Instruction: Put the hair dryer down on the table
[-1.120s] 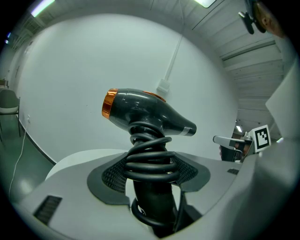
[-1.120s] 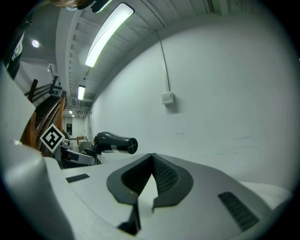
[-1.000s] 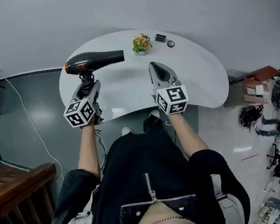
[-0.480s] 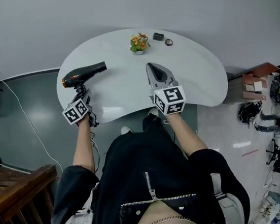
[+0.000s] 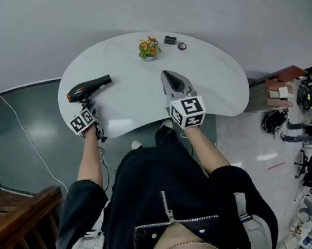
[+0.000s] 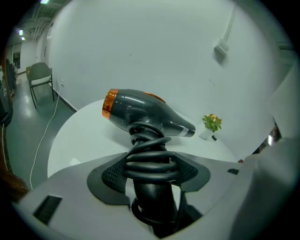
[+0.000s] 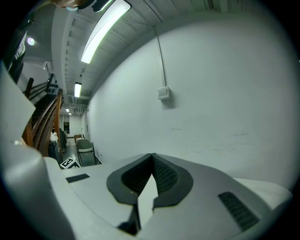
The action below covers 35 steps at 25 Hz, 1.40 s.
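Note:
A black hair dryer with an orange rear ring hangs over the left end of the white table, nozzle pointing right. My left gripper is shut on its handle from the near side. In the left gripper view the handle, wrapped in coiled black cord, stands between the two pads, with the dryer's body above. Whether the dryer touches the table I cannot tell. My right gripper hovers over the table's middle, shut and holding nothing; its pads meet at the tips.
A small potted plant, a dark box and a small round item sit at the table's far edge. The dryer's cord hangs off the near edge. A wooden stair is at left, clutter at right.
My left gripper has carried the hair dryer down and to the left, toward the table's left end. The right gripper has hardly moved.

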Each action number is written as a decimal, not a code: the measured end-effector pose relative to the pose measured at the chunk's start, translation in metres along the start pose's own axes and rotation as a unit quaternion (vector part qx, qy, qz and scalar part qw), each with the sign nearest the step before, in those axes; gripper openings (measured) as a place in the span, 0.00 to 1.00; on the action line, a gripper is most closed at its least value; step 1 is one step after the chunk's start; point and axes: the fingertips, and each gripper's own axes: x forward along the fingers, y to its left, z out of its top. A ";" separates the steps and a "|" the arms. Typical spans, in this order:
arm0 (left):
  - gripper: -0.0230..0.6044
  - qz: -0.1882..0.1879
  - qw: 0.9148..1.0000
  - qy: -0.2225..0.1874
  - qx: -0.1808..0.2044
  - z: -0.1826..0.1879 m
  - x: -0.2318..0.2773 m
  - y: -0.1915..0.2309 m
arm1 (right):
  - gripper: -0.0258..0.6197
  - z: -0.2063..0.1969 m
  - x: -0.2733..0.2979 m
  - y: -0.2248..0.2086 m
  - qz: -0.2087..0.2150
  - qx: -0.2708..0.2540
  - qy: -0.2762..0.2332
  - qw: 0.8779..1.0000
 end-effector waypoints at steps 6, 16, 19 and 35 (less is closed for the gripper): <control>0.49 0.013 0.999 0.038 0.007 -0.018 0.006 0.000 | 0.05 -0.006 -0.007 0.001 -0.001 0.004 0.003 1.000; 0.49 0.026 0.999 0.041 0.020 -0.023 0.004 0.002 | 0.05 -0.010 -0.010 0.010 0.008 0.007 0.001 1.000; 0.49 0.036 0.998 0.014 0.051 -0.010 -0.007 0.001 | 0.05 -0.008 -0.007 0.014 0.014 0.006 -0.002 1.000; 0.09 0.003 0.970 -0.141 0.200 0.080 -0.100 -0.068 | 0.05 -0.001 0.005 0.042 0.047 -0.008 -0.017 0.999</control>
